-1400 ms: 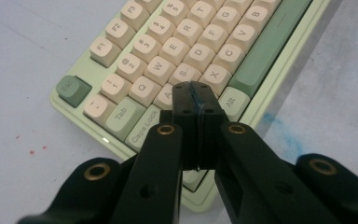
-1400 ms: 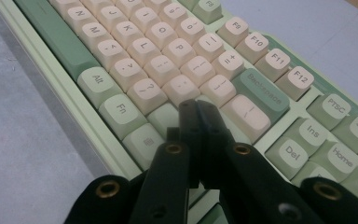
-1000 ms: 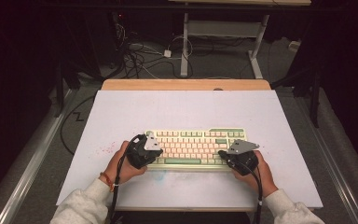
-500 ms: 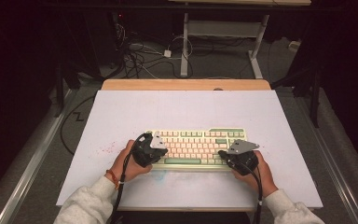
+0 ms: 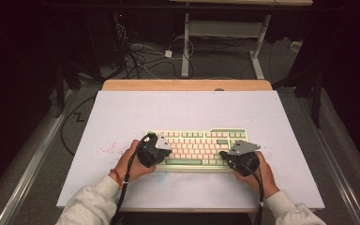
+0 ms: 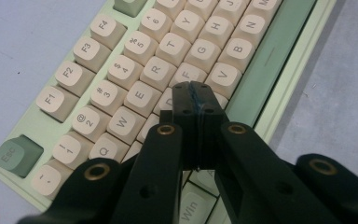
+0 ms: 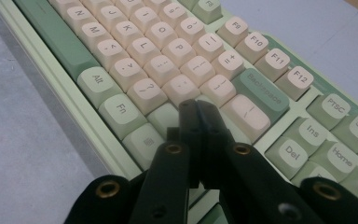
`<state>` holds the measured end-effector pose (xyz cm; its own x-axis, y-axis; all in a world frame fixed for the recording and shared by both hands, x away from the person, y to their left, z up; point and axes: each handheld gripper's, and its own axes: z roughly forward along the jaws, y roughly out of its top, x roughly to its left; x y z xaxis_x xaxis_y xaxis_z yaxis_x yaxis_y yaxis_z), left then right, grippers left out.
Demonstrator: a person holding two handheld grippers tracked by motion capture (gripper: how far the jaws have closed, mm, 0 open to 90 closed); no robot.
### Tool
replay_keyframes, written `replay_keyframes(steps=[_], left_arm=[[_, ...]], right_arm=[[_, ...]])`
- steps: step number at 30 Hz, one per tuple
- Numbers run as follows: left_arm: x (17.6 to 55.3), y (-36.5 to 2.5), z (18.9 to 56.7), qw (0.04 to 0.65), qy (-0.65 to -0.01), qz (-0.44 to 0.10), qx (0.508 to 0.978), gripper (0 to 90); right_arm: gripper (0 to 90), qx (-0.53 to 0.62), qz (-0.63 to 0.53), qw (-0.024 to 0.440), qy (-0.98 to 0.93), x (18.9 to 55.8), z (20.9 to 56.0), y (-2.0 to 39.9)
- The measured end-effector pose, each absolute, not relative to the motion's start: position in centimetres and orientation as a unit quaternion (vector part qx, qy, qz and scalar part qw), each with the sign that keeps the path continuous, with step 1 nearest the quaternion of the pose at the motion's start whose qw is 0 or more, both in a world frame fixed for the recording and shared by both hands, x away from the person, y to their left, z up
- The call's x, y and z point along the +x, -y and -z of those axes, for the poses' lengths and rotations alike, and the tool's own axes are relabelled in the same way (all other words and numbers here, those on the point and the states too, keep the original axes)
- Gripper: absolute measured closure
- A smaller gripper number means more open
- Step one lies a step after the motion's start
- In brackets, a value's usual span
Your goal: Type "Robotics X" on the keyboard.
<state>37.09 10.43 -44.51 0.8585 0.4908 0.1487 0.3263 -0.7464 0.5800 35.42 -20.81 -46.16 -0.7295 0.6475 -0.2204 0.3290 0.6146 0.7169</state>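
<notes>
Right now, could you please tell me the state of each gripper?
Left gripper: closed, holding nothing, tips over the pale green keyboard with cream keys.
Right gripper: closed, holding nothing, over the same keyboard's right end.
</notes>
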Motion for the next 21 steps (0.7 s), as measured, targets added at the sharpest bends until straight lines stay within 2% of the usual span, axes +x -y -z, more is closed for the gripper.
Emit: replay_keyframes(steps=[21], left_arm=[[37.19, -10.44, 44.76, 0.277, -0.223, -0.149, 0.923, 86.8]], right_arm=[[90.0, 0.281, -0.337, 0.235, -0.867, 35.43, 46.17, 20.86]])
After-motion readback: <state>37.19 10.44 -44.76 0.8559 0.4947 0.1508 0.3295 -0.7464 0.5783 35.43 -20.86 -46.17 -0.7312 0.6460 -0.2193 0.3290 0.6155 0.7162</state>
